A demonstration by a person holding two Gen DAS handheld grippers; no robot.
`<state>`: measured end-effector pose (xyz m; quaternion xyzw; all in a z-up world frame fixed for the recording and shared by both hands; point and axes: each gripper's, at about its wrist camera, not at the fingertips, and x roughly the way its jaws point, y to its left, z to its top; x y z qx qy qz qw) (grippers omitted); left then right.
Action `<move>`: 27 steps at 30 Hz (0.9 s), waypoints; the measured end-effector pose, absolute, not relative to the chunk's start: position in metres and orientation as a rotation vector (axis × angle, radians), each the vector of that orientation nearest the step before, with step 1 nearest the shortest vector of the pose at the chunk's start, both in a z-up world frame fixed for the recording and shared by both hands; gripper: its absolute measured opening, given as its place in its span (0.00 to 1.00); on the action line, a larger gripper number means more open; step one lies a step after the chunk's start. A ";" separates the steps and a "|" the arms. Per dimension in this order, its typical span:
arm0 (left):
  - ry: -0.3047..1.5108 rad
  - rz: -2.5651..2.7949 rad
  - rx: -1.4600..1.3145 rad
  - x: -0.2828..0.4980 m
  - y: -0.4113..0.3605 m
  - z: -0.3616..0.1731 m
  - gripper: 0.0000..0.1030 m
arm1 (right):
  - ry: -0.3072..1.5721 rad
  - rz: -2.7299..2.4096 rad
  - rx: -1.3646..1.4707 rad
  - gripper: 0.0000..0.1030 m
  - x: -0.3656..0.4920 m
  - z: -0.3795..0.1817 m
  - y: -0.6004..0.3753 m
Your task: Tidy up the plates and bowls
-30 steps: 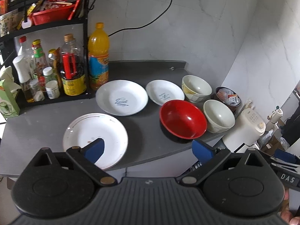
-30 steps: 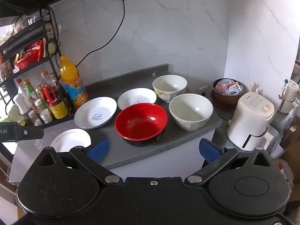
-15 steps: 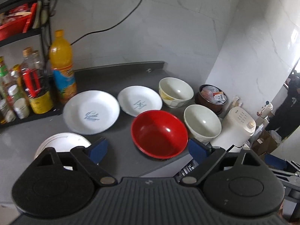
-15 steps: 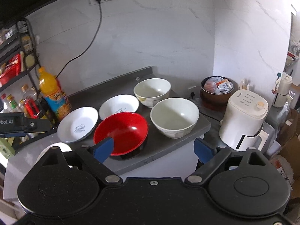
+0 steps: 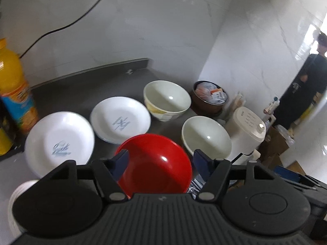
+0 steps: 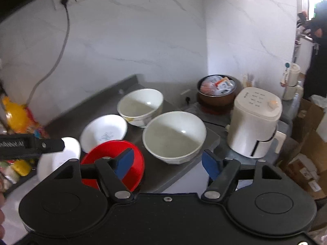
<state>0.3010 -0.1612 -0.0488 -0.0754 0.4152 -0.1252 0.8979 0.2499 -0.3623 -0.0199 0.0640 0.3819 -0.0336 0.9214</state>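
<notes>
Both claws hang wide open and empty above the near edge of the grey worktop [image 5: 77, 85], so nothing is stacked yet. The left claw [image 5: 160, 164] sits over the red bowl [image 5: 157, 163], with two white plates [image 5: 120, 120] just beyond and to its left. The right claw [image 6: 167, 161] frames the near white bowl [image 6: 173, 136], with a second white bowl [image 6: 141, 106] just behind it. Plates lie together on one side and bowls on the other, likely to ease stacking like with like.
</notes>
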 end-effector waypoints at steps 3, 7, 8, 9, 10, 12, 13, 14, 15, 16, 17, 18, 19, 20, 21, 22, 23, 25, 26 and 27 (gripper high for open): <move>0.872 -0.295 -0.135 0.316 -0.166 -0.058 0.62 | 0.786 -0.089 0.110 0.67 0.257 -0.029 -0.357; 0.897 -0.323 -0.118 0.335 -0.171 -0.072 0.54 | 0.816 -0.112 0.143 0.57 0.271 -0.039 -0.355; 0.900 -0.331 -0.119 0.338 -0.172 -0.073 0.54 | 0.817 -0.115 0.150 0.56 0.274 -0.042 -0.356; 0.905 -0.341 -0.120 0.342 -0.174 -0.074 0.54 | 0.817 -0.118 0.153 0.54 0.276 -0.044 -0.356; 0.907 -0.348 -0.115 0.346 -0.177 -0.075 0.54 | 0.819 -0.127 0.155 0.54 0.279 -0.046 -0.357; 0.919 -0.353 -0.107 0.352 -0.182 -0.080 0.52 | 0.823 -0.148 0.160 0.54 0.283 -0.051 -0.360; 0.930 -0.356 -0.113 0.357 -0.184 -0.083 0.50 | 0.826 -0.155 0.162 0.53 0.287 -0.053 -0.361; 0.939 -0.360 -0.121 0.361 -0.186 -0.086 0.49 | 0.829 -0.162 0.162 0.52 0.289 -0.055 -0.362; 0.942 -0.363 -0.124 0.364 -0.188 -0.089 0.48 | 0.831 -0.168 0.163 0.50 0.293 -0.057 -0.364; 0.941 -0.363 -0.121 0.367 -0.191 -0.091 0.46 | 0.833 -0.170 0.170 0.48 0.296 -0.060 -0.367; 0.941 -0.361 -0.117 0.371 -0.195 -0.093 0.45 | 0.836 -0.170 0.178 0.47 0.299 -0.062 -0.370; 0.942 -0.363 -0.117 0.374 -0.198 -0.095 0.45 | 0.840 -0.170 0.185 0.44 0.301 -0.065 -0.373; 0.942 -0.367 -0.119 0.379 -0.202 -0.098 0.43 | 0.846 -0.168 0.189 0.39 0.305 -0.069 -0.376; 0.946 -0.367 -0.118 0.382 -0.206 -0.099 0.42 | 0.853 -0.166 0.189 0.39 0.310 -0.072 -0.379; 0.954 -0.365 -0.117 0.386 -0.211 -0.101 0.42 | 0.860 -0.166 0.188 0.39 0.314 -0.076 -0.382; 0.957 -0.366 -0.116 0.390 -0.215 -0.103 0.40 | 0.866 -0.166 0.189 0.38 0.318 -0.079 -0.386; 0.960 -0.366 -0.115 0.394 -0.219 -0.105 0.40 | 0.870 -0.162 0.189 0.37 0.322 -0.083 -0.390; 0.981 -0.357 -0.121 0.402 -0.228 -0.112 0.38 | 0.886 -0.155 0.189 0.36 0.330 -0.091 -0.398; 0.992 -0.351 -0.124 0.407 -0.232 -0.116 0.37 | 0.897 -0.154 0.188 0.36 0.335 -0.095 -0.402; 0.998 -0.344 -0.125 0.410 -0.236 -0.120 0.36 | 0.907 -0.152 0.189 0.36 0.339 -0.098 -0.406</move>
